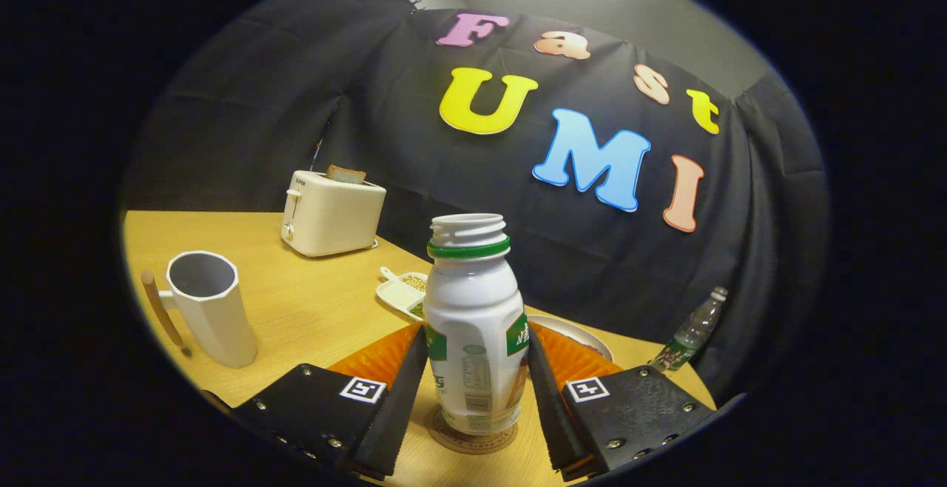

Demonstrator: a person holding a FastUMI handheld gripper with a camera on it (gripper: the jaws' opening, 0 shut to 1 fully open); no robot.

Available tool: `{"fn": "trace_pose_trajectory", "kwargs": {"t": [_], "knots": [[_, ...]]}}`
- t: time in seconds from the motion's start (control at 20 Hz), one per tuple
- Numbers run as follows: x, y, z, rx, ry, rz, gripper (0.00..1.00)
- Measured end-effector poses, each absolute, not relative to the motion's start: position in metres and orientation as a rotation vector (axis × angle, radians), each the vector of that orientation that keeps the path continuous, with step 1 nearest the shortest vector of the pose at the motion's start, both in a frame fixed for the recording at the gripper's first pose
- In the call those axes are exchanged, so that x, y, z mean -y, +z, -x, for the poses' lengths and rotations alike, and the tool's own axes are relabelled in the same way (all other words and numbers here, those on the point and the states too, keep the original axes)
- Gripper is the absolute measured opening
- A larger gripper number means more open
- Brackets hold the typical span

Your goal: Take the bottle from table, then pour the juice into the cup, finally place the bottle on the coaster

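Note:
A white bottle (473, 302) with a green neck ring and no cap stands upright between my fingers, and its base rests on a round brown coaster (473, 439). My gripper (477, 333) is shut on the bottle, with both fingertips against its sides at mid height. A white faceted cup (211, 317) with a wooden handle stands on the wooden table (311, 309), off to the left and a little beyond my left finger. What is inside the cup is hidden.
A white toaster (331, 213) holding a slice of bread stands at the far left of the table. A small white dish (403, 291) of seeds, an orange mat (377, 357) and a plate (573, 331) lie behind the bottle. A clear water bottle (692, 335) stands far right.

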State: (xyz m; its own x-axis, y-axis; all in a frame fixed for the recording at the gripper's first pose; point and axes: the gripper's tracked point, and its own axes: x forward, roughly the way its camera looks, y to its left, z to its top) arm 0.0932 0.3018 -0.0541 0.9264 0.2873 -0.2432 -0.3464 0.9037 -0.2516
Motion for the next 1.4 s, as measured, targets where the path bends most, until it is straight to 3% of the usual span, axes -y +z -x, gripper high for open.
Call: {"fn": "trace_pose_trajectory", "kwargs": {"t": [1.4], "knots": [[-0.265, -0.071, -0.094, -0.251, 0.323, 0.087, 0.79]]}}
